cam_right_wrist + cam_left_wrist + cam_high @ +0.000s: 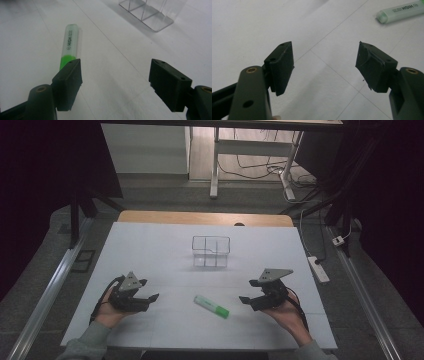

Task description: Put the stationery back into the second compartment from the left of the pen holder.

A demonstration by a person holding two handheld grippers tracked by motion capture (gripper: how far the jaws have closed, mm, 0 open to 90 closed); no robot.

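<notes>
Between your two hands on the white table (pixel 150 250) lies the green highlighter (pixel 211 306) (cap end toward your left), flat and untouched. Your right gripper (pixel 250 300) sits just beside it, jaws spread wide with nothing between them. Your left gripper (pixel 150 299) rests farther off, likewise spread. Beyond stands a clear divided organizer (pixel 210 251).

High view looks down; both gripper views share the highlighter (pixel 400 11) close-up.

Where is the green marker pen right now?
In the high view the green marker pen lies flat on the white table, between the left tongs and right tongs, nearer the right, in front of the clear box.
</notes>
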